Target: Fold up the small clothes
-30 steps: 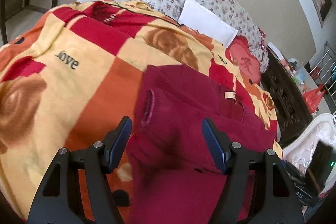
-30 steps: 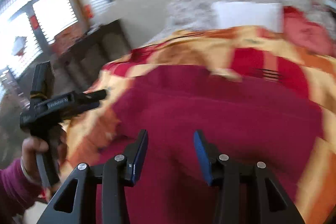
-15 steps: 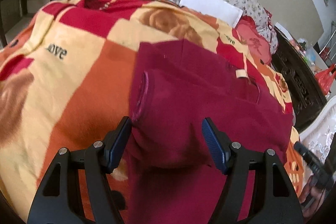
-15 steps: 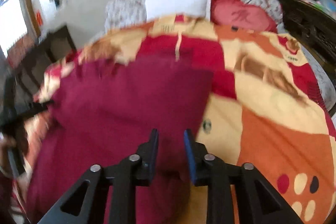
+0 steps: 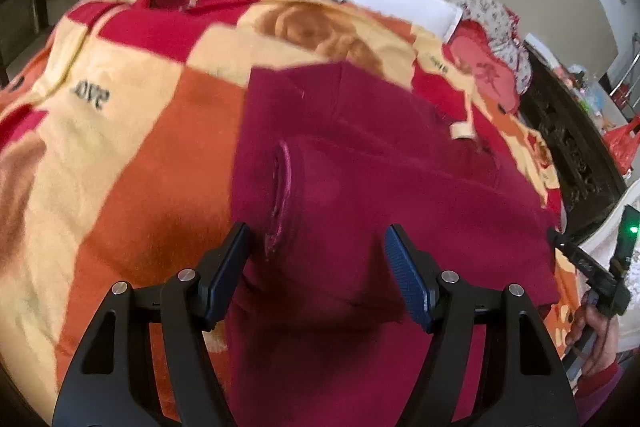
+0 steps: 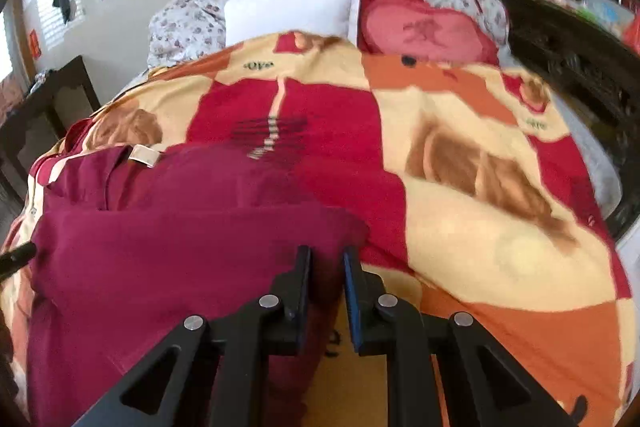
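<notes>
Right wrist view: right gripper [image 6: 326, 269] has swung to the maroon garment's [image 6: 168, 251] right edge on the blanket [image 6: 500, 227], jaws closing around the hem. Left gripper [image 5: 316, 259] stays spread over the sleeve cuff [image 5: 282, 183]. Fold likely imminent.

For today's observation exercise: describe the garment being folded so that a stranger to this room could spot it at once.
Start at the bed, covered by a checked red, orange and cream blanket with brown roses. On its near half lies the maroon garment, spread flat. Unlike the patterned blanket, it is one plain dark colour, with a small cream label at its far edge.
</notes>
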`<state>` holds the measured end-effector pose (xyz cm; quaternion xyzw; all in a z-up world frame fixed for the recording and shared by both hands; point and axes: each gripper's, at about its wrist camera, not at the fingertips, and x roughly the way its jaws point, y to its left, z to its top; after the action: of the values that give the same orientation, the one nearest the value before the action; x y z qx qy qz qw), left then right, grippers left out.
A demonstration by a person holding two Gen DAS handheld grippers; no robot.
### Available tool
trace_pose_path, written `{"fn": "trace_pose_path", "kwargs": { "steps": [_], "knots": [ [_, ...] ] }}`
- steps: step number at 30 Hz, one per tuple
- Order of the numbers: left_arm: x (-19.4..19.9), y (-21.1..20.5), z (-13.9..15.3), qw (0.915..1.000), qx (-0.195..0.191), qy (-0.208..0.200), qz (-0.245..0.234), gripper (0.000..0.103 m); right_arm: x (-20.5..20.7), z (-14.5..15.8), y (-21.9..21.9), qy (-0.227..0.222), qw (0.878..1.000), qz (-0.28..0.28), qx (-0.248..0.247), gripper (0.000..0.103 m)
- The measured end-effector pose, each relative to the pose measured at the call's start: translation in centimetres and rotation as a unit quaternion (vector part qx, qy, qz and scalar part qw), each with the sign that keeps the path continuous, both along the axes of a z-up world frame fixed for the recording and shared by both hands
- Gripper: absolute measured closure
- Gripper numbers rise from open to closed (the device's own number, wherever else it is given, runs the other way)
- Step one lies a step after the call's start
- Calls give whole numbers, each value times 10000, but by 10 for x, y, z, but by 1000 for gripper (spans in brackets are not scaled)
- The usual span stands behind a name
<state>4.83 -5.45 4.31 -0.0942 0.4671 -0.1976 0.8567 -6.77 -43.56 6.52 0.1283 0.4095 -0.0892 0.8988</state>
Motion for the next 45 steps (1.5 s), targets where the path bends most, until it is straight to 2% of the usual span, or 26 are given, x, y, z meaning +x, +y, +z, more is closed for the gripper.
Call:
{"fn": "trace_pose_path", "kwargs": {
  "steps": [4,6,8,9,11,14,19,21,23,31,34,36,41,45],
  "knots": [
    [-3,1,-2,9999,91,-102,-15,33,-29,27,16,-294,9991,299,107,88],
    [-1,2,-5,9999,141,-79,18,33,-44,34,33,-453,9959,726,298,88],
    [1,2,-9,9998,166,-21,57,33,-48,25,54,-156,9933,1124,235,88],
    [0,3,-10,9998,179,-22,61,33,-49,9,63,204,9930,1164,-82,88],
    [-1,3,-11,9998,196,-35,54,33,-54,-14,62,652,9922,985,-399,89],
    [-4,6,-8,9997,224,-37,44,33,-73,-10,46,438,9962,747,115,90],
    [-6,10,-6,9997,175,-71,135,33,-77,11,45,-7,9984,548,118,87],
    [-8,8,-9,9995,256,-90,171,33,-66,5,49,102,9984,554,26,87],
    [-10,6,-9,9992,333,-157,154,33,-52,-17,50,558,9974,447,-8,87],
    [-29,13,9,9975,584,-373,103,33,-79,10,56,263,9985,419,255,86],
    [-40,17,14,9973,596,-420,91,33,-88,10,67,207,9972,524,482,76],
    [-47,18,16,9969,642,-452,58,33,-92,8,74,229,9974,487,471,66],
    [-66,21,22,9956,750,-559,-35,33,-101,5,81,214,9967,415,667,63],
    [-77,26,24,9951,780,-602,-55,33,-107,3,88,297,9971,369,588,60]
  ]
}}
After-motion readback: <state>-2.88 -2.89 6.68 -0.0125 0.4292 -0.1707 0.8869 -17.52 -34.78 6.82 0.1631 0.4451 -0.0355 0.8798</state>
